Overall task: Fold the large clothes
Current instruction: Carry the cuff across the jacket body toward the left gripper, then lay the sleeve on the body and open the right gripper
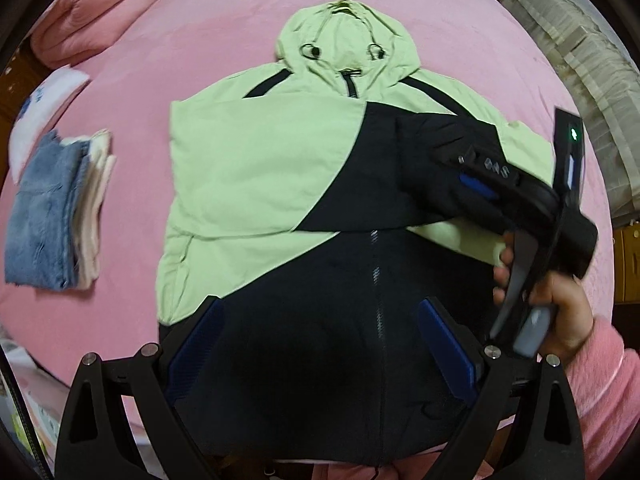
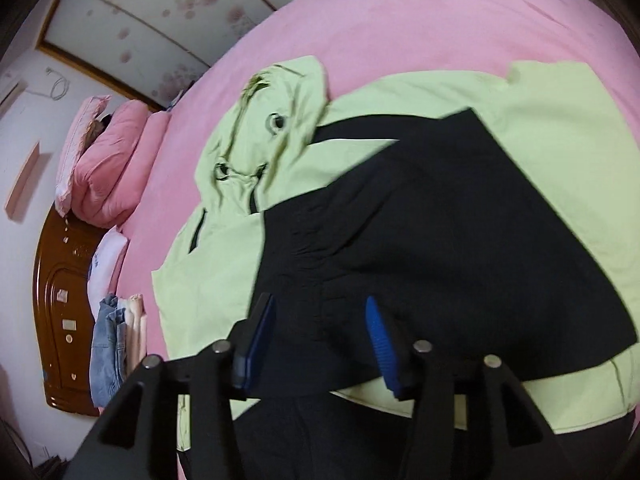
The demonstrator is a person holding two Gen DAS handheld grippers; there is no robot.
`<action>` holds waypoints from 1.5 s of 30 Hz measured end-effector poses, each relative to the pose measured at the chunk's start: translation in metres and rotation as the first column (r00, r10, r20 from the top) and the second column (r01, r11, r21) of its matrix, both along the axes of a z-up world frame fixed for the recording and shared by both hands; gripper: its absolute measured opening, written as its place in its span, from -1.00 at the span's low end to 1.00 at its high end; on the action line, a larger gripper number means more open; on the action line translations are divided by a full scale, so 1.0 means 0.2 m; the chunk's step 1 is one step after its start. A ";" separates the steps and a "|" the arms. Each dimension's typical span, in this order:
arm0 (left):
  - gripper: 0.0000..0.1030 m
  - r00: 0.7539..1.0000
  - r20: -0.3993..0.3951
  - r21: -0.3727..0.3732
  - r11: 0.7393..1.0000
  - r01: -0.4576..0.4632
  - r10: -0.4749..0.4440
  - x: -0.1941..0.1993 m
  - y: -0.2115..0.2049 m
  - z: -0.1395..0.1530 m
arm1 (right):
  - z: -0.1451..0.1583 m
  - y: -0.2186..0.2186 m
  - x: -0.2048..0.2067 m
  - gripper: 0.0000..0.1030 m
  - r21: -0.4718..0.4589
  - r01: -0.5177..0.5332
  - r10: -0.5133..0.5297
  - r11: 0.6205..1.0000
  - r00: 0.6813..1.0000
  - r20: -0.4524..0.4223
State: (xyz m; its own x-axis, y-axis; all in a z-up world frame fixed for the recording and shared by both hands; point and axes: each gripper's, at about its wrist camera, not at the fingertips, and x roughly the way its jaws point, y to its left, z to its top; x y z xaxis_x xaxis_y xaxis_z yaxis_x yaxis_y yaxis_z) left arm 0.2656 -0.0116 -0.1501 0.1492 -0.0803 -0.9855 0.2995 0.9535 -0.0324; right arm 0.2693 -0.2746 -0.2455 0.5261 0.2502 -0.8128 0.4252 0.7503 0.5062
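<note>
Left wrist view looks straight down on a big pink bed (image 1: 420, 32); a hooded jacket (image 1: 260, 168), light green and black, lies flat on it with the hood (image 1: 340, 52) at the far end and the zip (image 1: 376, 280) running down the middle; both sleeves are folded across the chest, the black one (image 1: 400, 184) on top; a pile of folded clothes (image 1: 52, 216), blue jeans and pale things, sits on the bed well apart to the left of the jacket; a pink quilt (image 1: 100, 12) is bunched at the far corner; the left claw (image 1: 320, 340) hangs over the black lower part of the jacket with its blue pads wide apart and nothing between them; the right claw (image 1: 468, 172) is over the folded black sleeve, held by a hand (image 1: 560, 304) in a fluffy pink sleeve (image 1: 600, 380); right wrist view shows its blue pads (image 2: 382, 344) standing apart above the black cloth, not pinching it.
</note>
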 end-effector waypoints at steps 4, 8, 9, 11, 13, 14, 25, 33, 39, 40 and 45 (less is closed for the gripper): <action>0.86 0.999 -0.014 -0.073 0.997 0.030 -0.031 0.12 -0.11 -0.08 | 0.00 -0.09 -0.10 0.19 -0.005 0.008 -0.008 1.000 1.000 -0.005; 0.86 0.997 -0.028 -0.131 0.989 0.071 -0.075 0.28 -0.25 -0.21 | 0.01 -0.18 -0.22 0.20 -0.066 -0.009 0.008 0.998 1.000 -0.014; 0.86 0.996 -0.033 -0.142 0.987 0.079 -0.084 0.32 -0.28 -0.24 | 0.02 -0.20 -0.26 0.20 -0.096 -0.021 0.019 0.995 1.000 -0.024; 0.86 0.994 -0.068 -0.183 0.980 0.078 -0.091 0.41 -0.38 -0.33 | 0.02 -0.22 -0.32 0.20 -0.141 -0.037 0.032 0.989 0.999 -0.035; 0.85 0.990 -0.115 -0.219 0.974 0.058 -0.085 0.48 -0.45 -0.43 | 0.02 -0.25 -0.40 0.20 -0.182 -0.051 0.044 0.982 0.998 -0.042; 0.82 0.987 -0.137 -0.226 0.973 0.047 -0.079 0.52 -0.49 -0.48 | 0.02 -0.26 -0.44 0.20 -0.200 -0.058 0.050 0.978 0.998 -0.046; 0.08 0.975 -0.207 0.014 0.996 0.087 -0.082 0.62 -0.84 -0.90 | -0.10 -0.41 -0.71 0.20 -0.286 -0.015 -0.028 0.958 0.989 -0.147; -0.33 0.967 -0.232 0.064 0.991 0.119 -0.102 0.60 -0.94 -0.98 | -0.15 -0.49 -0.68 0.20 -0.268 -0.002 -0.041 0.963 0.987 -0.152; -0.41 0.979 -0.086 0.146 0.970 0.196 -0.185 0.52 -1.04 -0.84 | -0.16 -0.49 -0.63 0.20 -0.265 -0.013 -0.033 0.964 0.985 -0.169; -0.42 0.979 -0.051 0.153 0.967 0.204 -0.198 0.50 -1.06 -0.79 | -0.16 -0.49 -0.63 0.20 -0.262 -0.007 -0.039 0.965 0.985 -0.170; -0.45 0.971 0.095 0.125 0.970 0.208 -0.220 0.44 -1.13 -0.51 | -0.16 -0.48 -0.60 0.20 -0.272 0.001 -0.050 0.962 0.984 -0.173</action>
